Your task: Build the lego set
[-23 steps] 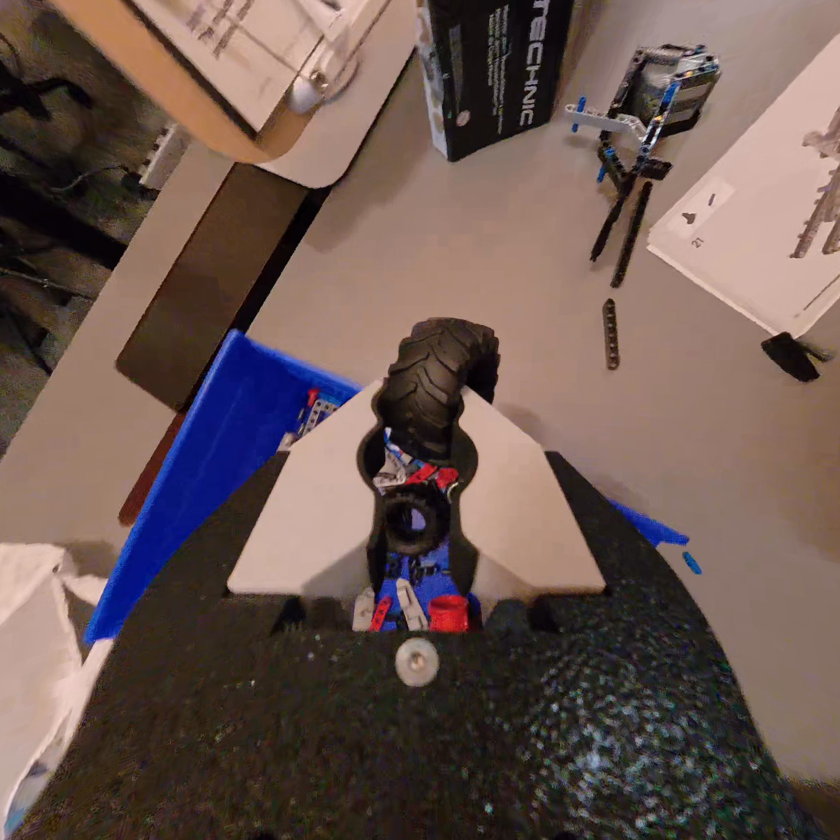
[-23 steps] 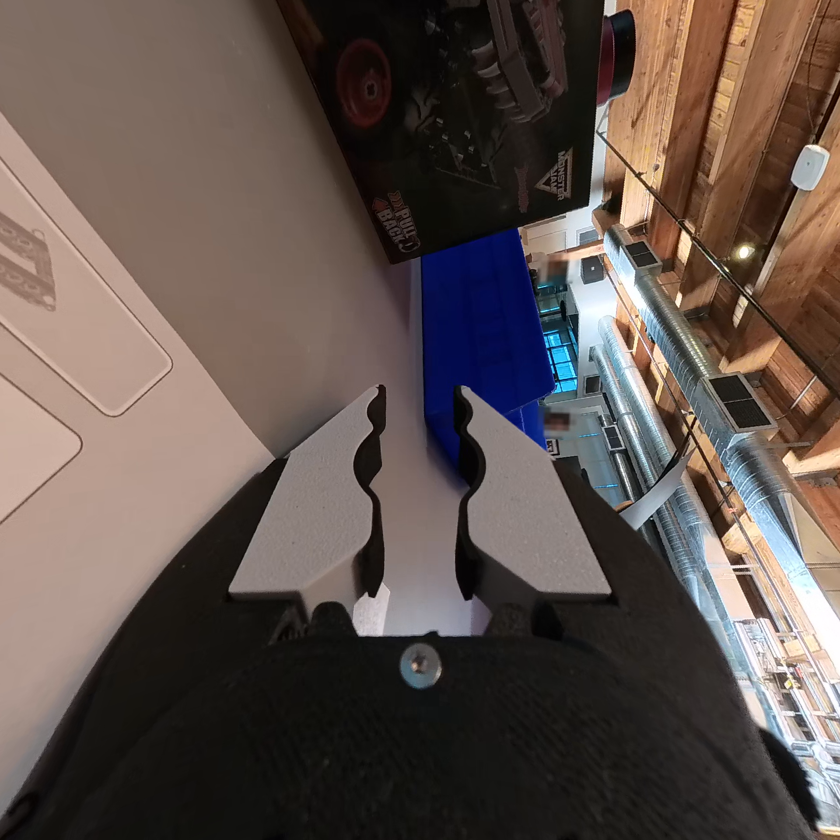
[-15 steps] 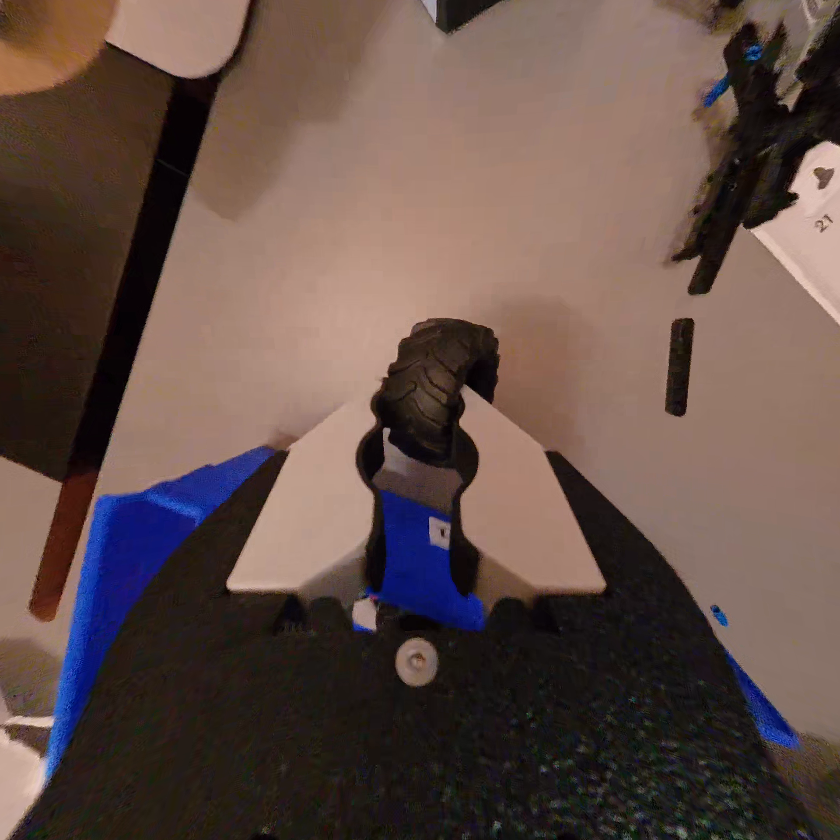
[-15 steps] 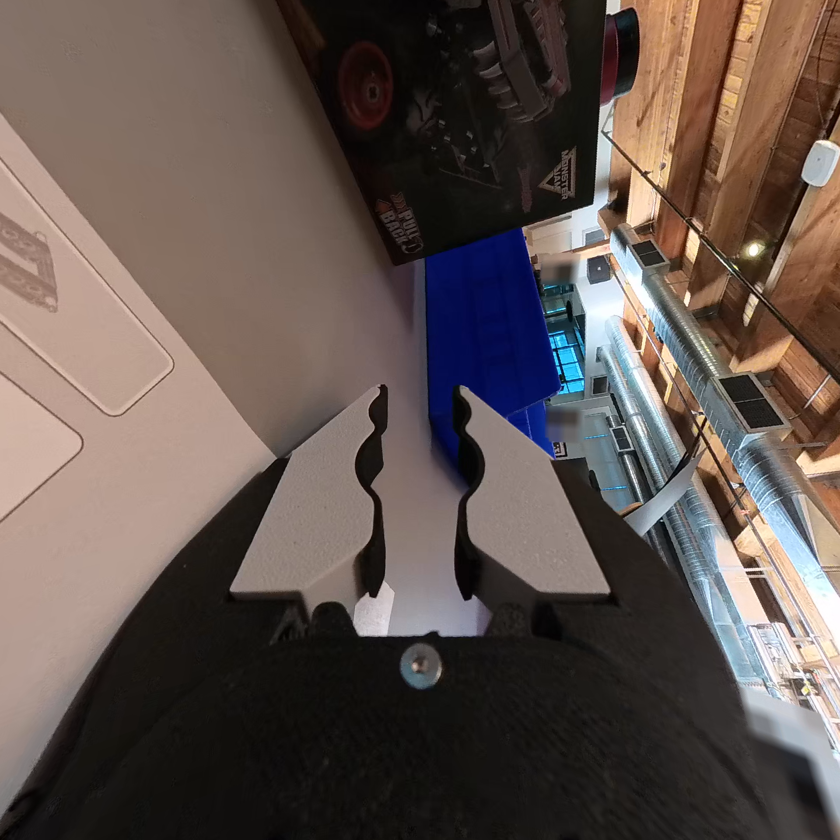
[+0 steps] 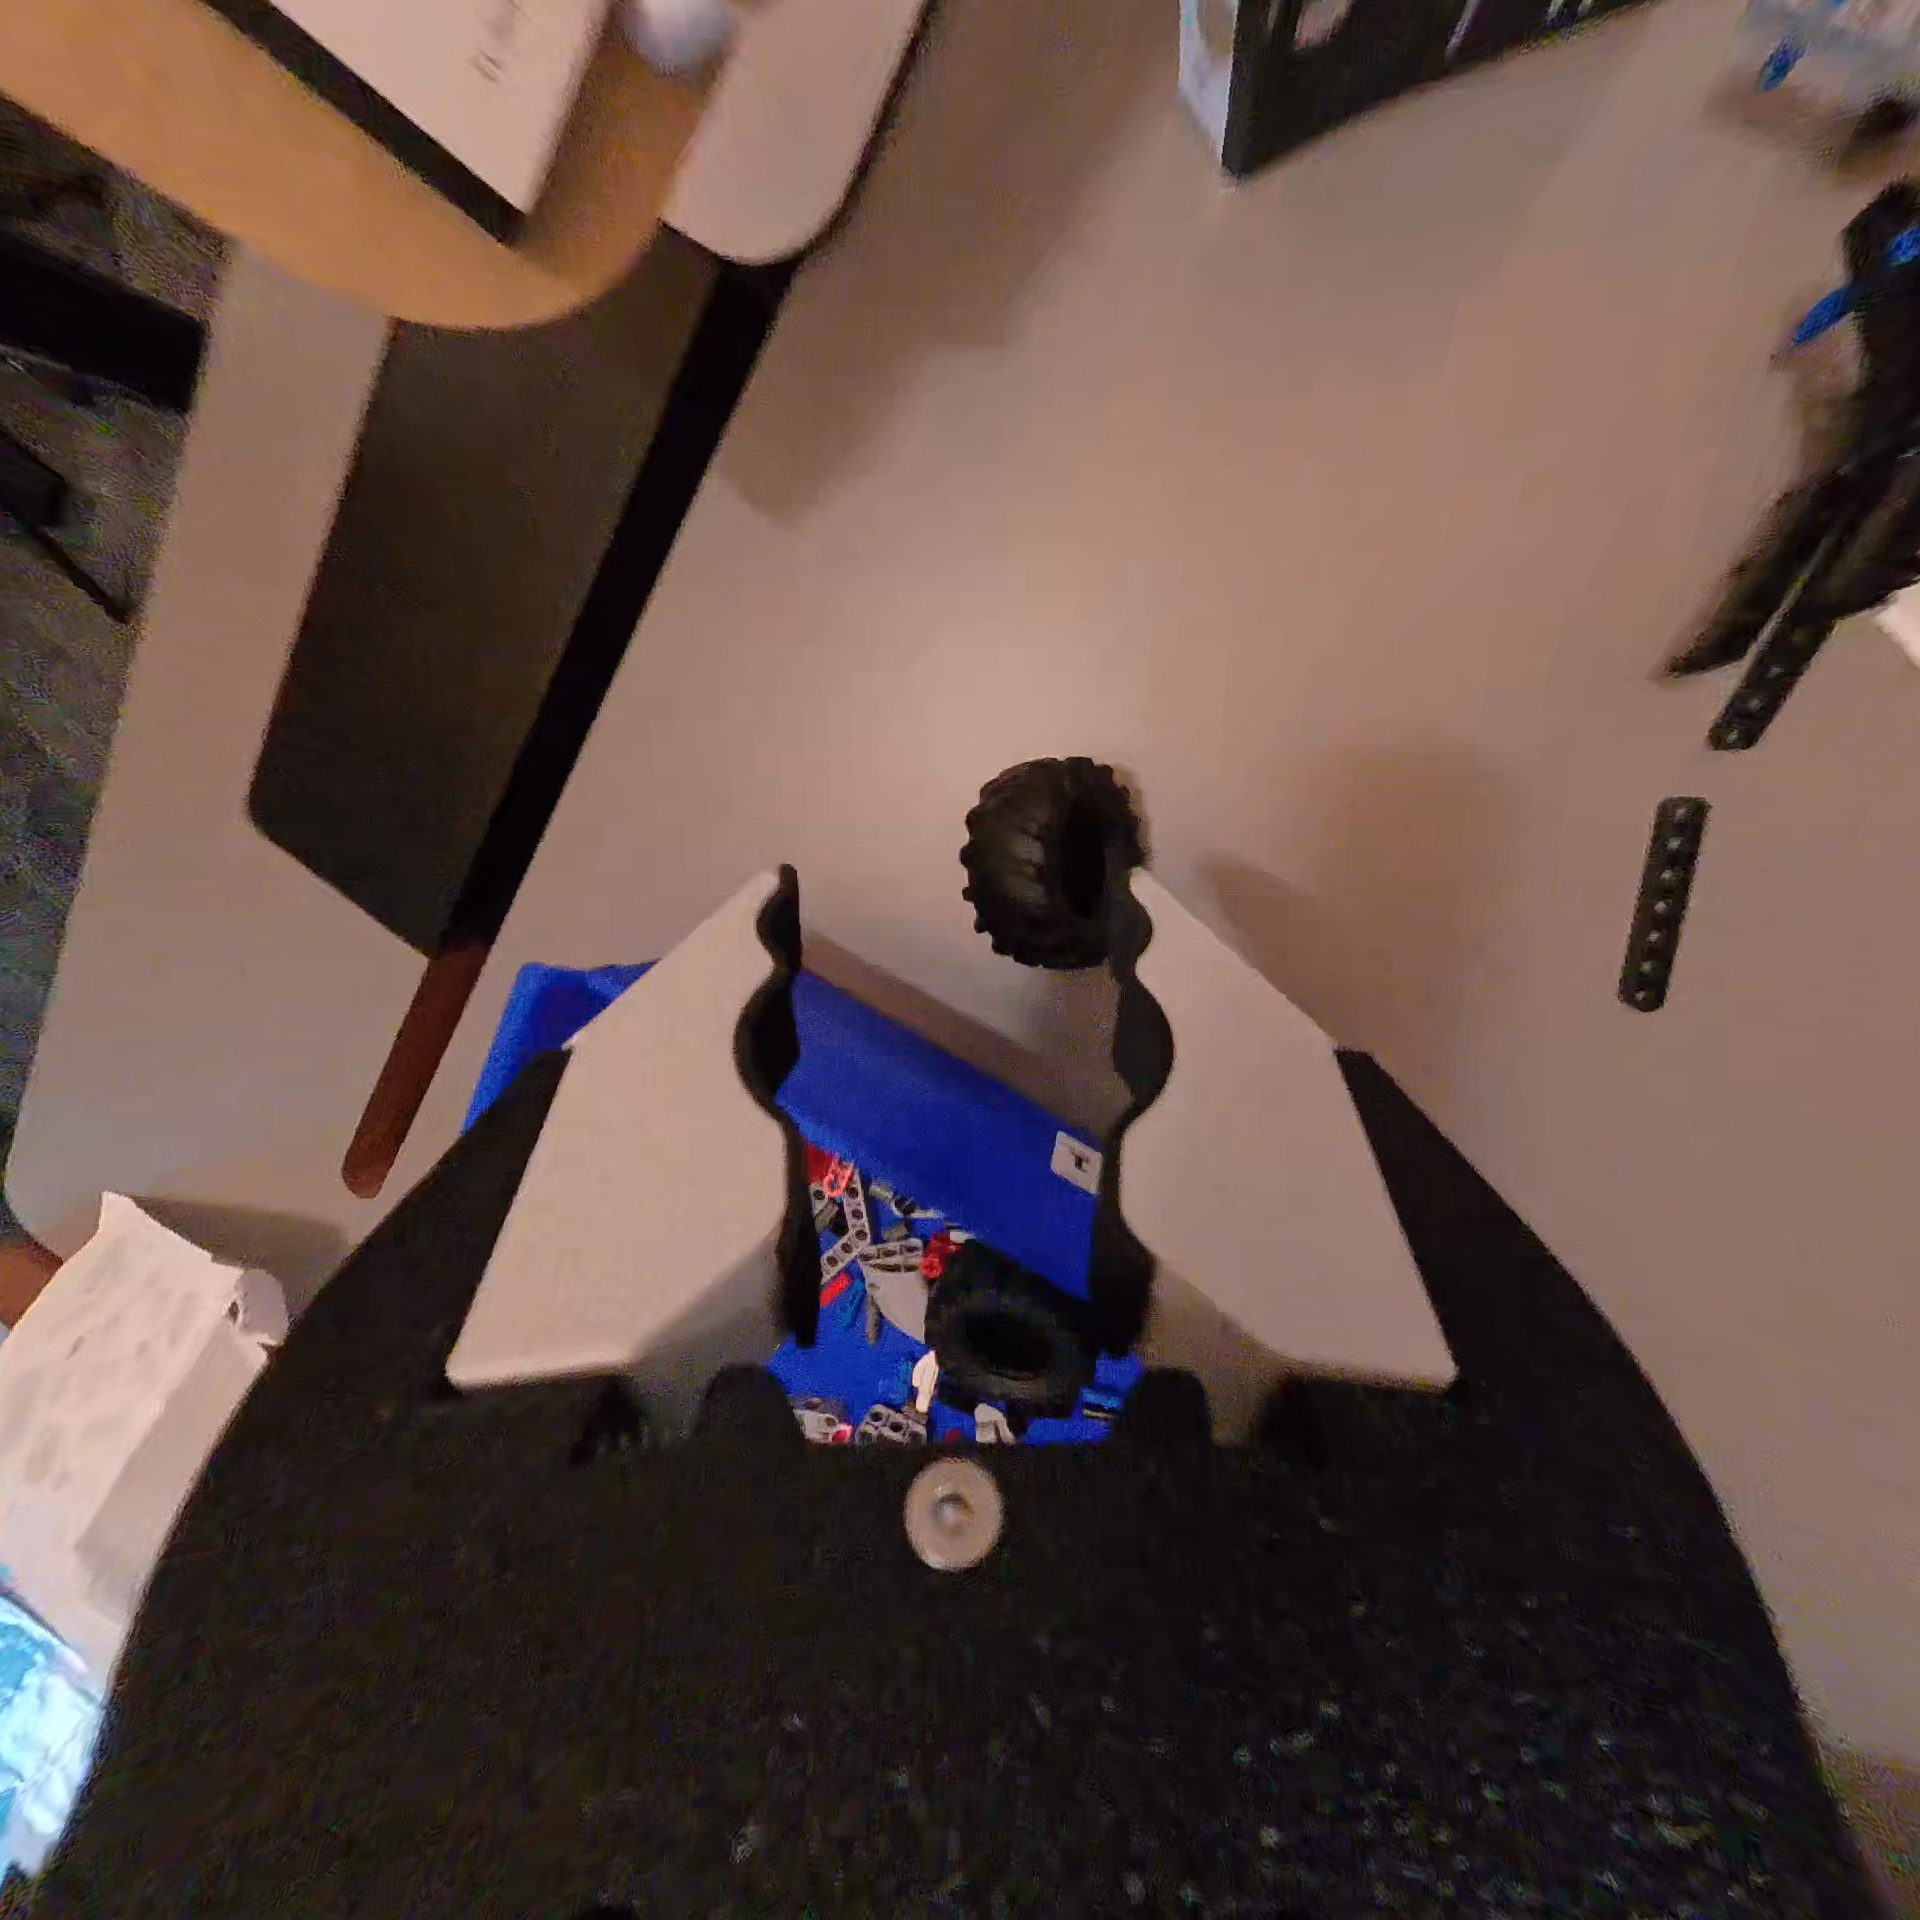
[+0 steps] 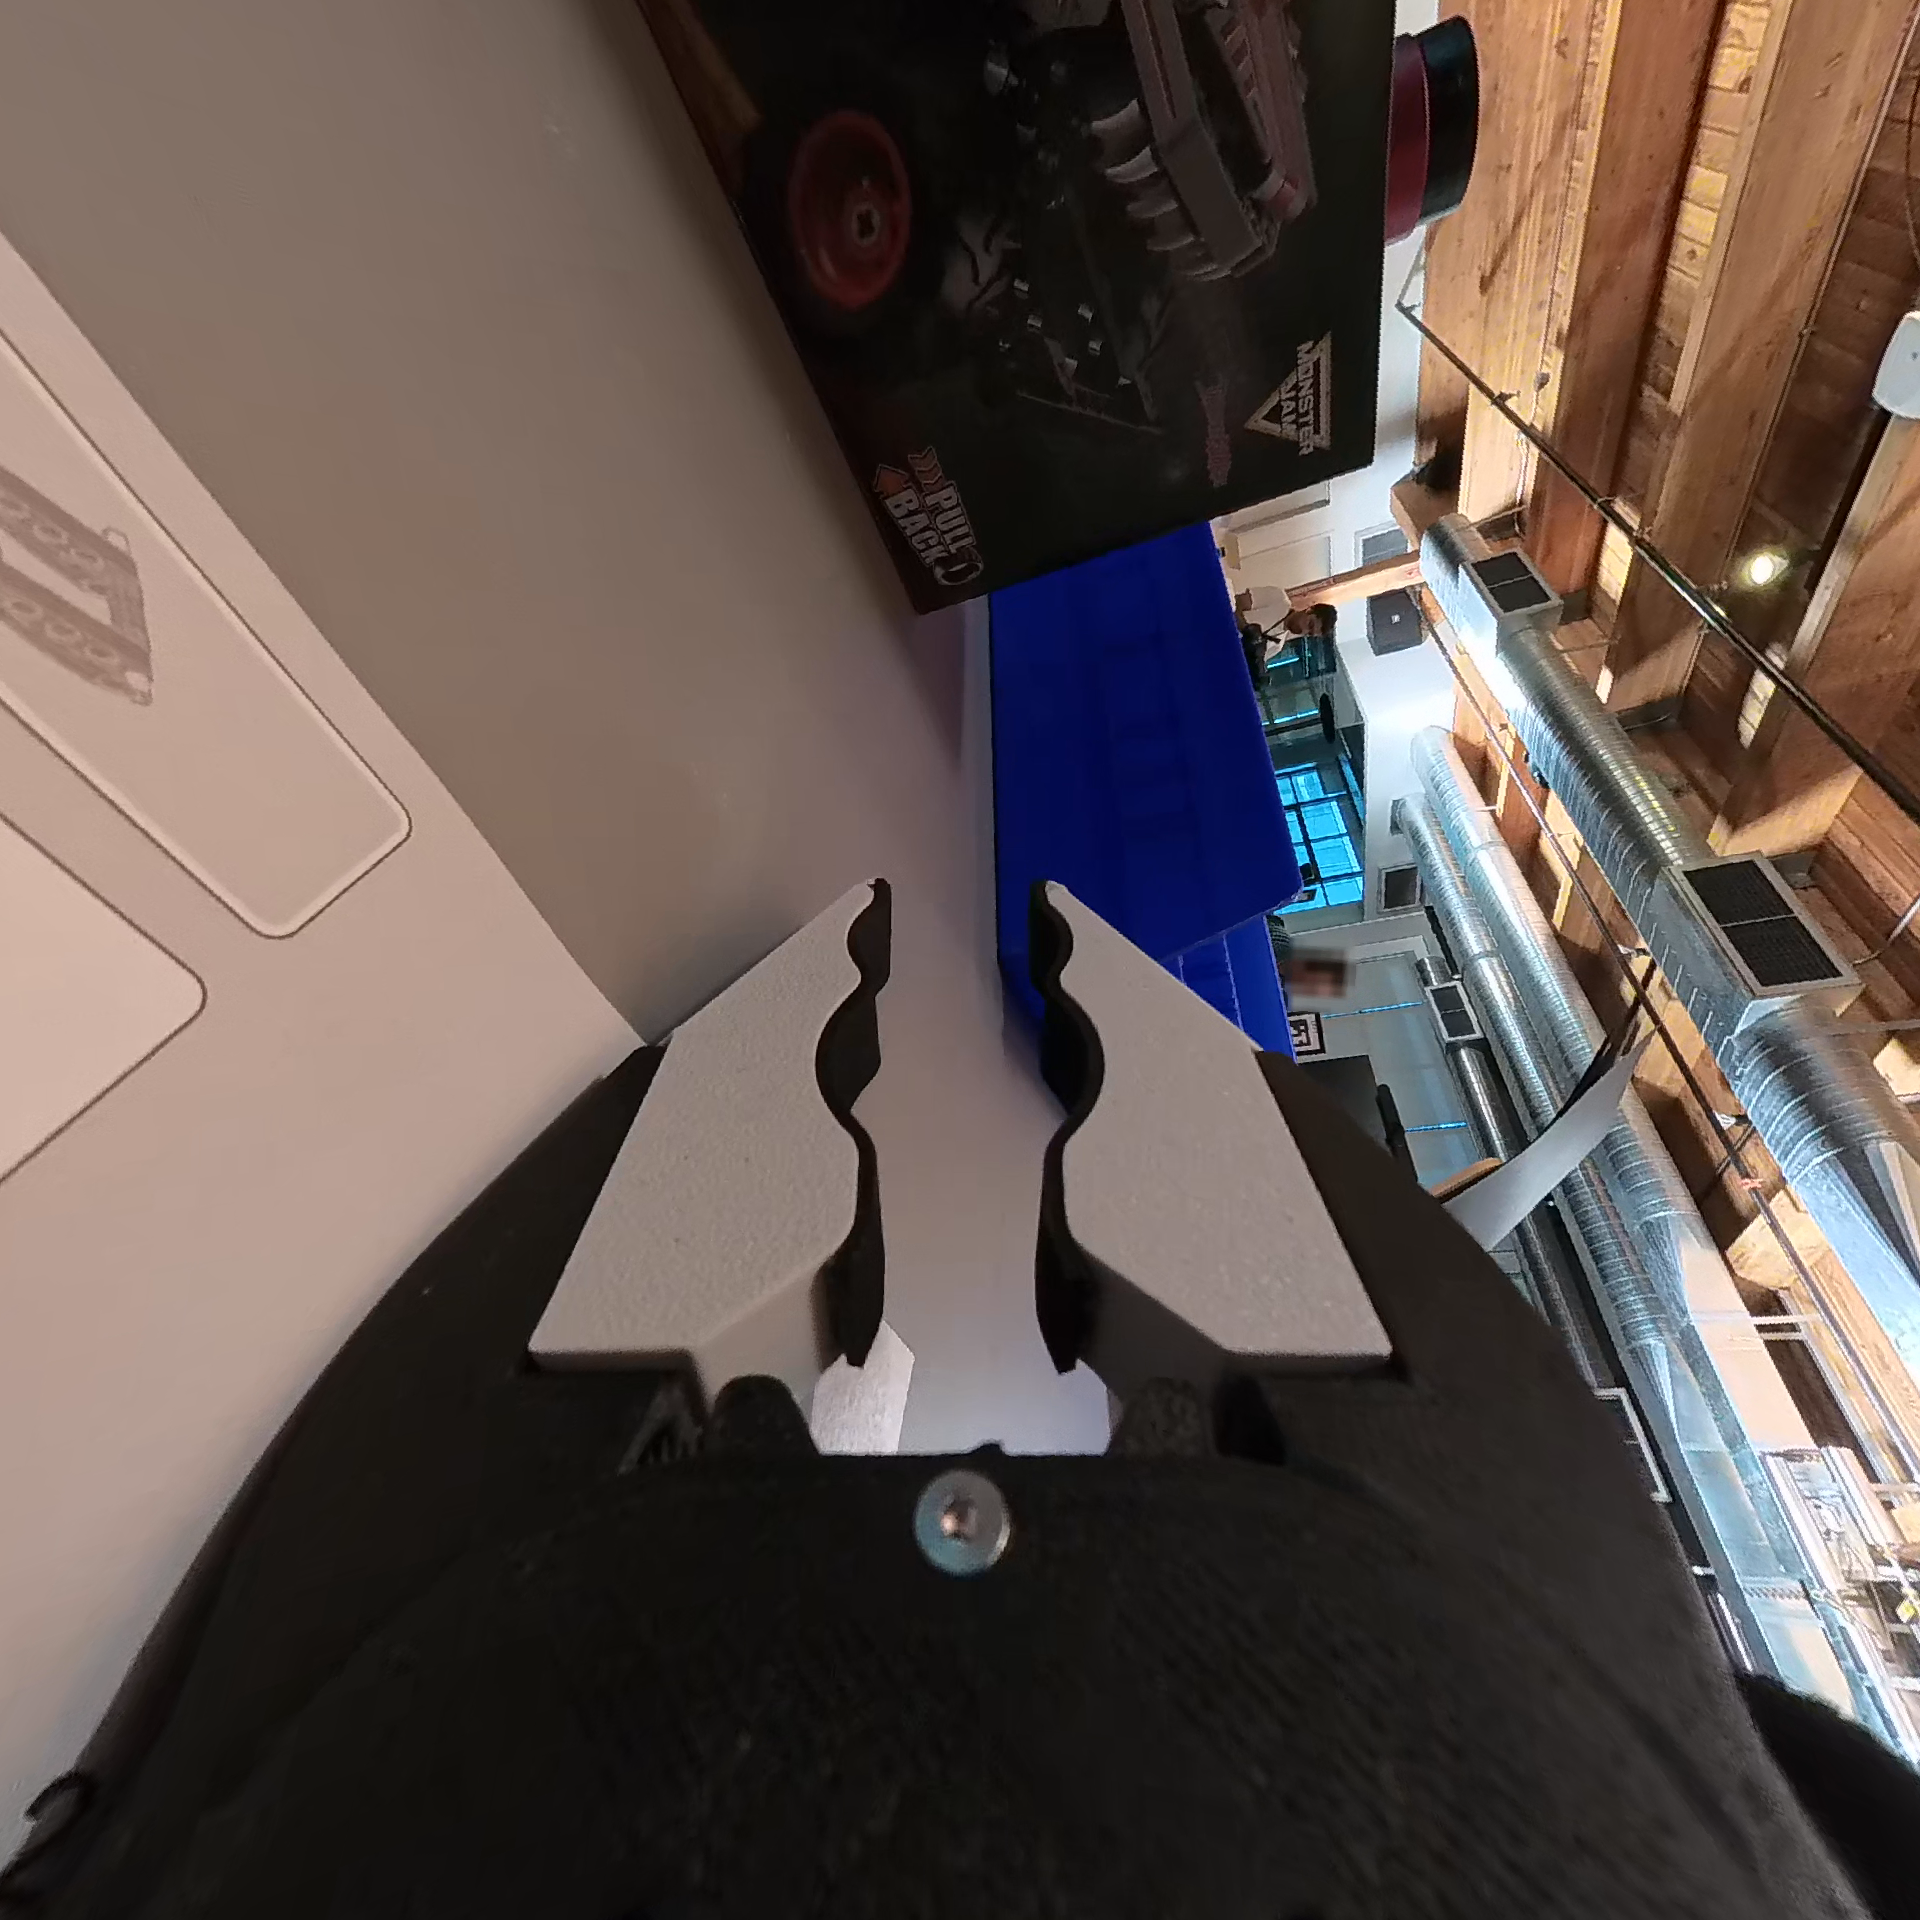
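Observation:
In the left wrist view my left gripper (image 5: 956,878) is open, jaws wide apart, above the blue parts bin (image 5: 935,1122). A black lego tire (image 5: 1049,862) is free of the jaws, just off the right fingertip, over the beige table. A second black tire (image 5: 1003,1340) lies in the bin among small grey and red pieces. The partly built black and blue model (image 5: 1849,499) is blurred at the right edge. In the right wrist view my right gripper (image 6: 956,894) is open and empty, low over the table beside the instruction booklet (image 6: 156,727).
A loose black beam (image 5: 1662,902) lies on the table to the right. The black set box (image 5: 1351,73) stands at the far side; it also shows in the right wrist view (image 6: 1091,260) with a blue bin (image 6: 1122,779) behind. A white paper bag (image 5: 114,1382) sits at the left.
My left gripper has opened and let go of the tire it held. Its view has shifted back over the bin. The right gripper has hardly moved.

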Demonstrator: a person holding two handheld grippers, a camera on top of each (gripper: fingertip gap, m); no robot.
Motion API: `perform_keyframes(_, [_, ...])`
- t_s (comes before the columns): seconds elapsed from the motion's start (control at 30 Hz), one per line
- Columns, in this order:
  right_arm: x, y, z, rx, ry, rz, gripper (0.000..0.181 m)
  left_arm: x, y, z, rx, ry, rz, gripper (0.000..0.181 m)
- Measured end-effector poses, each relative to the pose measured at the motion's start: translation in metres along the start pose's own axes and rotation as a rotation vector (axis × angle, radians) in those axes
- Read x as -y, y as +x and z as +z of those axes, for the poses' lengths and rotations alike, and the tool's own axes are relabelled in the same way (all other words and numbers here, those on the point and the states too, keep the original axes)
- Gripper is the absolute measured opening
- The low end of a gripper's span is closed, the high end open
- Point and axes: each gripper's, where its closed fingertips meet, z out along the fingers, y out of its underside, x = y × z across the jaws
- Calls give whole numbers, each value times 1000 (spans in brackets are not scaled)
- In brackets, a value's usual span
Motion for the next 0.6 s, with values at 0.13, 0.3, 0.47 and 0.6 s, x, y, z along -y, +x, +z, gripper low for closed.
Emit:
perform_keyframes(0.13, [0, 0, 0, 2, 0, 2, 24, -26, -22, -66, 125, 180, -79, 54])
perform_keyframes(0.3, [0, 0, 0, 3, 0, 2, 24, -128, -10, -40, 15, -65, -79, 55])
perform_keyframes(0.47, [0, 0, 0, 2, -2, -1, 24, -164, 15, -1, -72, -170, -120, 69])
perform_keyframes(0.6, [0, 0, 0, 1, -2, -1, 23, -167, 15, 9, -86, -195, -190, 53])
